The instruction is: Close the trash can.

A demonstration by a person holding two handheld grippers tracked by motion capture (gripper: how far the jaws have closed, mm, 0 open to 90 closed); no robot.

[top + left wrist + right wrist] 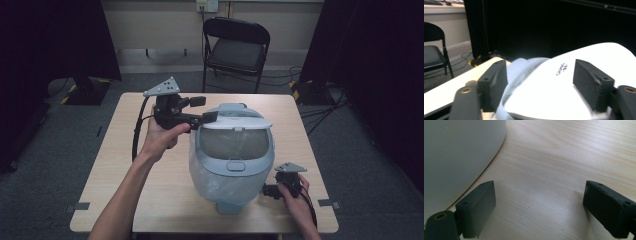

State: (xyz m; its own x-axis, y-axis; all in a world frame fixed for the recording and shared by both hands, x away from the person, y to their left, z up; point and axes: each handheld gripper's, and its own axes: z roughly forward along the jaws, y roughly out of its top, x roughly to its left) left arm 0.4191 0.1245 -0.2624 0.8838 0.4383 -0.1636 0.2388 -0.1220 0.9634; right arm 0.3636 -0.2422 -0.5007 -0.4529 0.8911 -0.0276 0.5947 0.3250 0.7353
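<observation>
The left gripper (206, 109) has its jaws spread wide with nothing pressed between the pads: in the left gripper view the two black pads (494, 83) stand either side of the white lid (564, 92) of the bin, one past its edge, the other over its top, both clear of it. That placement looks like a set-up for taking the lid by its rim at the far left of the bin. The lid lies over the mouth of the pale blue bin (231, 167), which stands in the middle of the table (125, 175) and is lined with a clear plastic bag (210, 180). The right gripper (271, 190) rests low on the table at the near right, just beside the bin's base; its jaws are wide apart and empty over bare wood, probably parked there to steady the bin if needed. Beyond the table's far edge stands a black folding chair (235, 47).
</observation>
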